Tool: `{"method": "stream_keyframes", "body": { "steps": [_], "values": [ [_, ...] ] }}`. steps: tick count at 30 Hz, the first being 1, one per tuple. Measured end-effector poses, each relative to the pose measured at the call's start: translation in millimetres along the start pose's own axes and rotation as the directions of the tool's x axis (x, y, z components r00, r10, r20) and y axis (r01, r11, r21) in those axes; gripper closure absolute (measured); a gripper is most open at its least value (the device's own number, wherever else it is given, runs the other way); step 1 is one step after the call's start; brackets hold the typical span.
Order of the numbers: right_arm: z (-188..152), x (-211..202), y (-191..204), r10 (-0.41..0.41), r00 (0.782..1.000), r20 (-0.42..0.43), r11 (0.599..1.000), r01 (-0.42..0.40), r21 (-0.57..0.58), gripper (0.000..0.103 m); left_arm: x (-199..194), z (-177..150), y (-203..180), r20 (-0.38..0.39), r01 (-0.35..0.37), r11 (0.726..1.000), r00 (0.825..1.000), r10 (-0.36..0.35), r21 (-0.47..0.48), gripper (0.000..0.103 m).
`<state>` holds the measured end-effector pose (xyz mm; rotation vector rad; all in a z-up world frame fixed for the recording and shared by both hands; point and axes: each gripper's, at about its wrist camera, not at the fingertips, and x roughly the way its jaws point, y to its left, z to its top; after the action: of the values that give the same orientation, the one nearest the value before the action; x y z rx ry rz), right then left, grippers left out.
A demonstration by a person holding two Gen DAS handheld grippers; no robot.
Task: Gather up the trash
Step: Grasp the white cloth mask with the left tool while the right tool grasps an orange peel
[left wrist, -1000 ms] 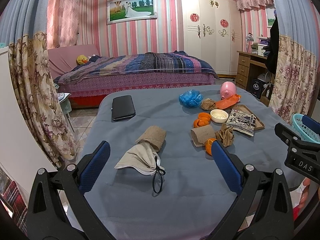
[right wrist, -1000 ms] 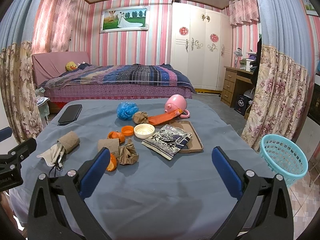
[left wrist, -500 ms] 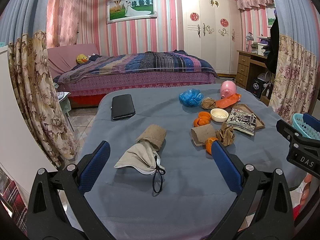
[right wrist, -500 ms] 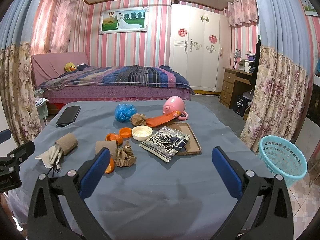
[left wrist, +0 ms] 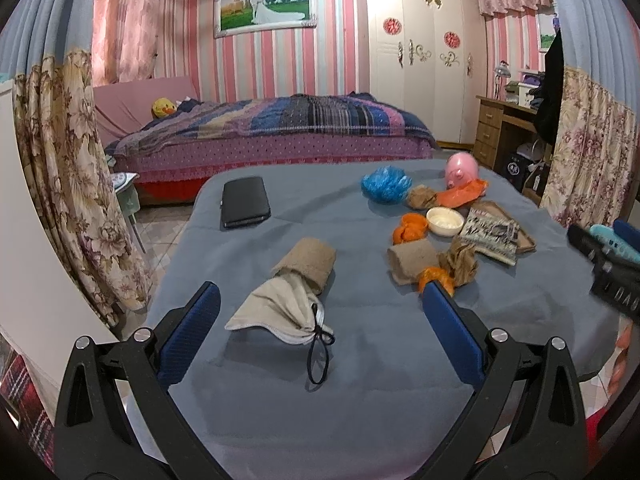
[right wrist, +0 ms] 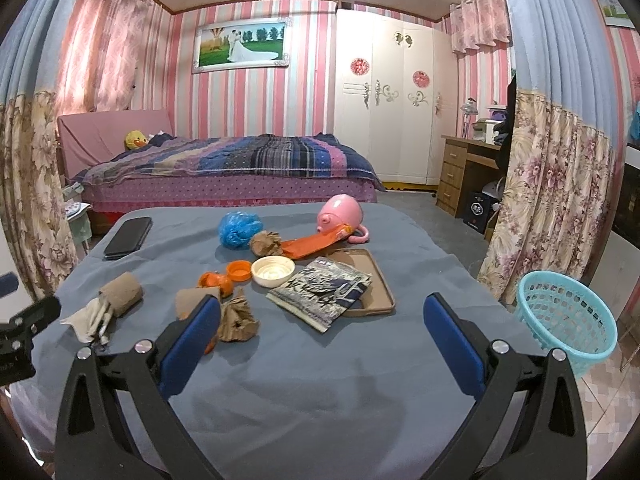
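Both grippers hang over the near edge of a table (right wrist: 320, 420) covered in grey-blue cloth.

Left gripper (left wrist: 320, 336): jaws spread wide, nothing between the blue pads. It faces the left half of the table. Directly ahead lies a beige cloth pouch (left wrist: 280, 312) with a black cord, its far end tucked into a brown cardboard tube (left wrist: 308, 260). Further away, far left, a black phone (left wrist: 244, 202) lies flat.

Right gripper (right wrist: 320, 336): jaws also spread wide, empty. It faces the middle of the table.

Trash cluster, centre of table, seen from the right wrist:
- crumpled brown paper (right wrist: 238, 318), just beside the left pad of the right gripper, touching a flattened cardboard tube (right wrist: 192, 302);
- orange peel (right wrist: 216, 282) and an orange cap (right wrist: 238, 270), close together;
- white round lid (right wrist: 273, 271), just right of the cap;
- printed snack bag (right wrist: 320, 294), lying partly on a brown tray (right wrist: 376, 288);
- second brown paper ball (right wrist: 265, 243), touching an orange wrapper (right wrist: 316, 242);
- blue plastic wad (right wrist: 240, 230), far side.

A pink pig-shaped cup (right wrist: 340, 212) lies on its side at the far end of the orange wrapper.

A turquoise mesh basket (right wrist: 568, 320) stands off the table's right edge, near the right gripper.
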<state>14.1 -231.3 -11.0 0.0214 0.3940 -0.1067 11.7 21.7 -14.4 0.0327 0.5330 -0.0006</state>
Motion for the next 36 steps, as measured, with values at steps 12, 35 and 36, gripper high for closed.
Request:
{"method": "stream_keyframes", "body": {
  "steps": [12,35,36],
  "values": [
    [1,48,-28,-0.028,1.0,0.002,0.999,0.027,0.028,0.004,58,-8,26,-0.085,-0.104,0.995,0.991,0.102,-0.011,0.005],
    [-40,73,70,0.199,0.955,-0.218,0.973,-0.22,-0.074,0.006,70,-28,46,-0.188,-0.014,1.0,0.982,0.016,0.011,0.088],
    [-43,76,78,0.208,0.95,-0.233,0.968,-0.235,-0.092,0.008,67,-28,51,-0.184,-0.024,1.0,0.983,0.025,0.009,0.088]
  ]
}}
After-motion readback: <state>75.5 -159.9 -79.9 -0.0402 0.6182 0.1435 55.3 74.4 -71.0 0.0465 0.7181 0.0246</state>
